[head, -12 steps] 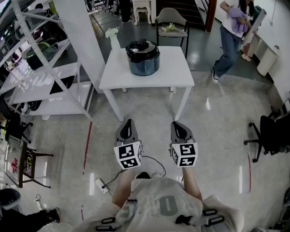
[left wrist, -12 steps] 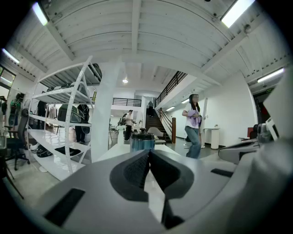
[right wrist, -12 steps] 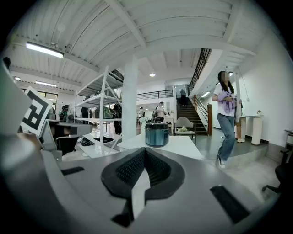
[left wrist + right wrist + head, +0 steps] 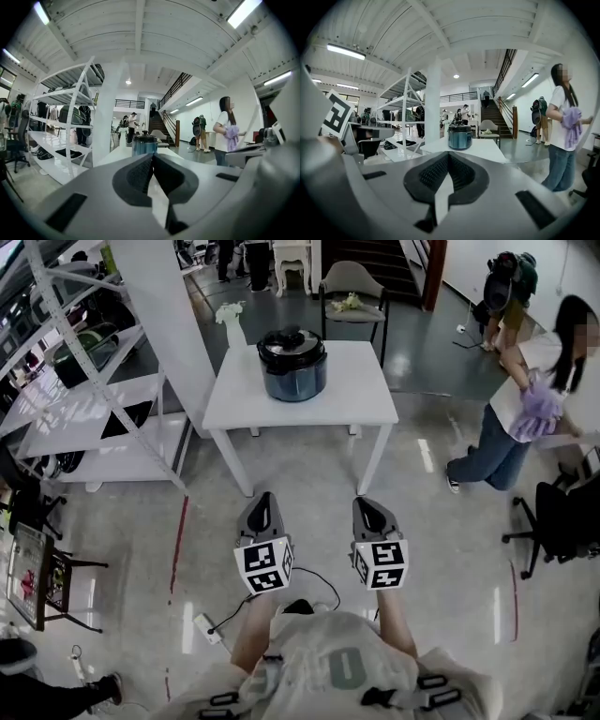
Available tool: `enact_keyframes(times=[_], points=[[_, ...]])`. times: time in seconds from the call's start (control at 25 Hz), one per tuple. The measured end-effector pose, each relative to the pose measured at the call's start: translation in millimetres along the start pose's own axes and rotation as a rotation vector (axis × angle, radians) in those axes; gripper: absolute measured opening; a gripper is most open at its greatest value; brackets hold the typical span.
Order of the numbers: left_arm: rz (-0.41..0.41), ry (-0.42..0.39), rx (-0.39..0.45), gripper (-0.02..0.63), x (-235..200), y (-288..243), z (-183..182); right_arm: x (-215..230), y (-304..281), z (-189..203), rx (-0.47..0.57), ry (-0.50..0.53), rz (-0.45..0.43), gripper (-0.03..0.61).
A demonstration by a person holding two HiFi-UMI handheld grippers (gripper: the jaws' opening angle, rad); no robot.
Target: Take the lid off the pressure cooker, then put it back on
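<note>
Well short of the worktop [image 4: 361,390] bearing the pressure cooker [image 4: 294,371], lid [image 4: 292,339] on, left tongs [image 4: 263,503] and right tongs [image 4: 369,504] hang closed and empty

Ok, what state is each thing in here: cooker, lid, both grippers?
cooker: upright on the table, untouched, well ahead of both grippers.
lid: on the cooker.
left gripper: shut, empty.
right gripper: shut, empty.

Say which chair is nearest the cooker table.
The grey chair, right behind the white table; the black office chair stands well apart at far right.
</note>
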State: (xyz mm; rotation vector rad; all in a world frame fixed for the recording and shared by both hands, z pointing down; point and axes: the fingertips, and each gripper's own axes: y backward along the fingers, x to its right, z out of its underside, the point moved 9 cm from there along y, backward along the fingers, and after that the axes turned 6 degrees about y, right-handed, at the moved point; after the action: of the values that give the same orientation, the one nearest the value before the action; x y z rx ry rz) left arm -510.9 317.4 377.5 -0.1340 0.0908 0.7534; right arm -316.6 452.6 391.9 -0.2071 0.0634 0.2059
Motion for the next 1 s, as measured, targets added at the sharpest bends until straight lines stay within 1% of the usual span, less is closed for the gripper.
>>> enact_keyframes(times=[0.2, 0.4, 0.56, 0.68, 0.84, 1.0], points=[[0.012, 0.002, -0.008, 0.018, 2, 3, 0, 4, 0, 1, 0.011, -0.057, 0.018, 0.009], [-0.005, 0.022, -0.021, 0.018, -6, -1, 5, 3, -9, 9, -0.031, -0.063, 0.017, 0.009], [-0.006, 0.039, -0.032, 0.018, -8, -15, 6, 11, -16, 10, -0.035, -0.073, 0.021, 0.009], [0.011, 0.040, -0.014, 0.018, -8, -38, 1, 21, -33, 2, -0.015, -0.057, 0.020, 0.009], [0.038, 0.037, 0.011, 0.018, -10, -85, -8, 39, -65, -10, 0.010, -0.019, 0.022, 0.009], [0.049, 0.044, 0.023, 0.018, -16, -136, -18, 61, -105, -19, 0.021, -0.030, 0.029, 0.009]])
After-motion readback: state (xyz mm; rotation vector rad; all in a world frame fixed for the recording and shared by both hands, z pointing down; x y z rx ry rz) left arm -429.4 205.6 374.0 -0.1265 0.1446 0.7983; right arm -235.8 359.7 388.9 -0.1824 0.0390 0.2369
